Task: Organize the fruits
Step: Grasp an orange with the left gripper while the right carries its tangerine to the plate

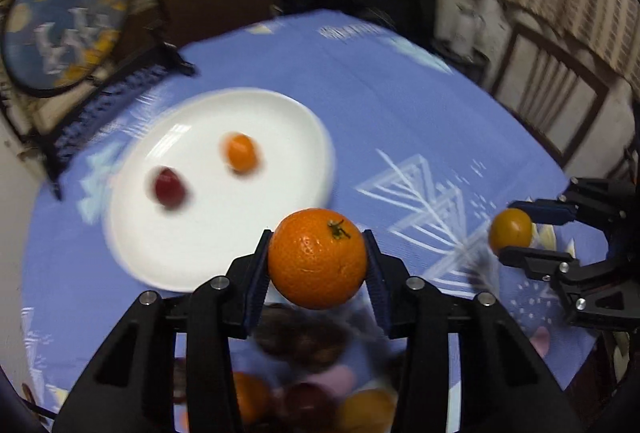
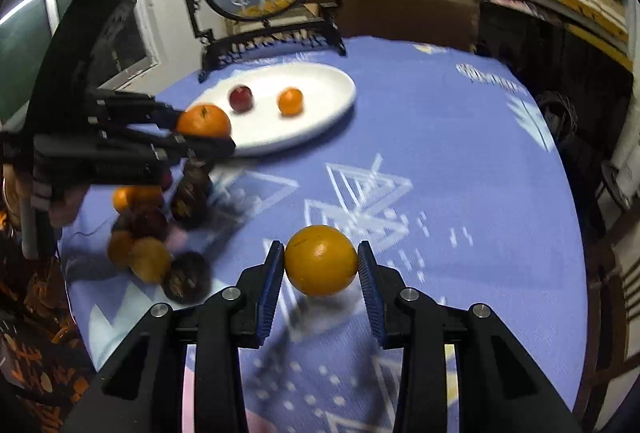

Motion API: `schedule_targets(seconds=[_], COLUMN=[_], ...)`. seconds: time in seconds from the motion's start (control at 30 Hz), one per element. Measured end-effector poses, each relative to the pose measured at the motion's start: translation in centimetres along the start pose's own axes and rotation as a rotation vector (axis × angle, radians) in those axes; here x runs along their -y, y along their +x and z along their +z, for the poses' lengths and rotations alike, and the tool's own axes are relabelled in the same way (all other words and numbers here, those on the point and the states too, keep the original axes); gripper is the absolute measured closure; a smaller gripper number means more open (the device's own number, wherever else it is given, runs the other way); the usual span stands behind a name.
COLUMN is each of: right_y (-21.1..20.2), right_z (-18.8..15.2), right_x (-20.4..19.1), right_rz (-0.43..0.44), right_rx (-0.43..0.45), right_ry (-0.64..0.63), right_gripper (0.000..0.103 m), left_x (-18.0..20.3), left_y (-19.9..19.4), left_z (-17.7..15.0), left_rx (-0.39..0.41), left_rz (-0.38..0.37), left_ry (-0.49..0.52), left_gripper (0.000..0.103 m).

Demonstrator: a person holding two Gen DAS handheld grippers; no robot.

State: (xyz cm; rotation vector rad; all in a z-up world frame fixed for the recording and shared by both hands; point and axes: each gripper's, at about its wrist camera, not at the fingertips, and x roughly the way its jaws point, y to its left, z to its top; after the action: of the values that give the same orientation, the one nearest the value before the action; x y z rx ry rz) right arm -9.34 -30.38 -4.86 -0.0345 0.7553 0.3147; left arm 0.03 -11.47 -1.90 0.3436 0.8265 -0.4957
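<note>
We find the left gripper (image 1: 317, 265) with its jaws clenched on a stemmed orange (image 1: 317, 258), held clear above the worktop (image 1: 400, 121) near the edge of the white plate (image 1: 192, 253). The right gripper (image 2: 321, 265) has its jaws clamped on a smooth yellow-orange fruit (image 2: 321, 260), likewise lifted off the blue cloth. On the plate lie a red fruit (image 2: 241, 98) and a small orange fruit (image 2: 290, 101), apart. A pile of mixed fruits (image 2: 154, 229) sits on the worktop beneath the left gripper.
</note>
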Motion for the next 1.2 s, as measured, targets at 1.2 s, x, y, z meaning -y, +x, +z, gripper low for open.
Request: schedule_targets(seconds=[1.2], right_y=[13.8], right_z=[16.7], right_x=[-4.3], right_rz=[0.114], right_rx=[0.036], right_ry=[-0.007], right_gripper=[0.065], left_x=[-11.1], left_y=[8.9], left_z=[4.1], left_rx=[-0.046], left_rz=[0.263], left_ry=[-0.131], left_gripper=[0.061])
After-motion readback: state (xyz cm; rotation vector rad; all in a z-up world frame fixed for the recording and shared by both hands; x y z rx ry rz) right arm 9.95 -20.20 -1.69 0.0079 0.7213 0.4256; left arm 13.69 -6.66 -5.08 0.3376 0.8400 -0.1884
